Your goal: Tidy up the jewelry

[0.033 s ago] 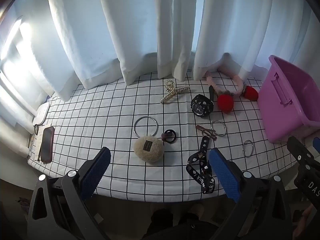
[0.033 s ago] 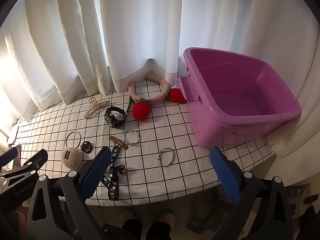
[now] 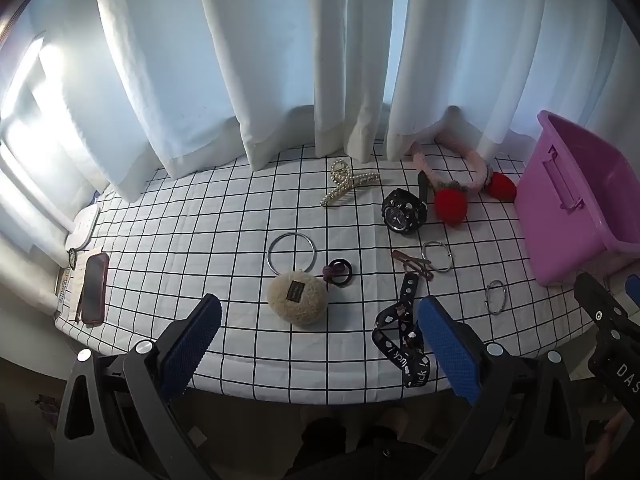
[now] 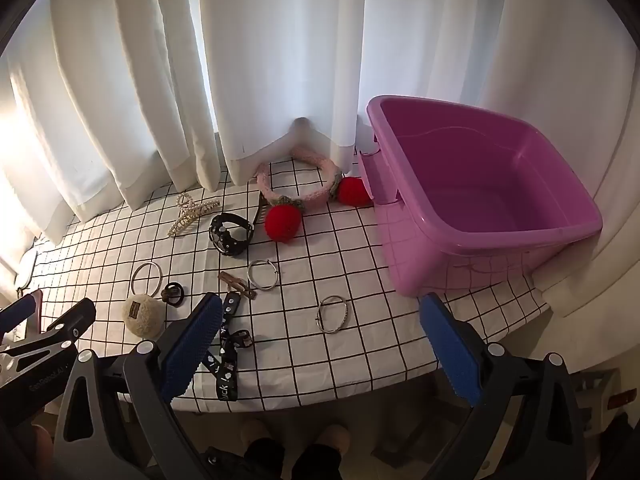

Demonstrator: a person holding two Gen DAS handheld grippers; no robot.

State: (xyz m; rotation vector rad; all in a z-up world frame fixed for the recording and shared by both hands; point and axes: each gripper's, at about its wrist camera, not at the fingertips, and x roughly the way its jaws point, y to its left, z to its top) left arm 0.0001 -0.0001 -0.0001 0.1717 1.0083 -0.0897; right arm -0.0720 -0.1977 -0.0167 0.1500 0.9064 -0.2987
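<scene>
Nothing differs between the earlier pictures and these: each piece lies in the same place, and neither tool has shifted. The task looks unstarted.

The left tool stands wide with nothing between its pads, hanging over the near edge of the bench, just short of the pompom. The right tool is equally wide and empty, and a bangle lies on the cloth ahead of it.

The tub at the right holds nothing. The watch, claw clip, headband, strap and rings are all spread over the checked cloth, well apart from the tub. Every piece has yet to go in.
</scene>
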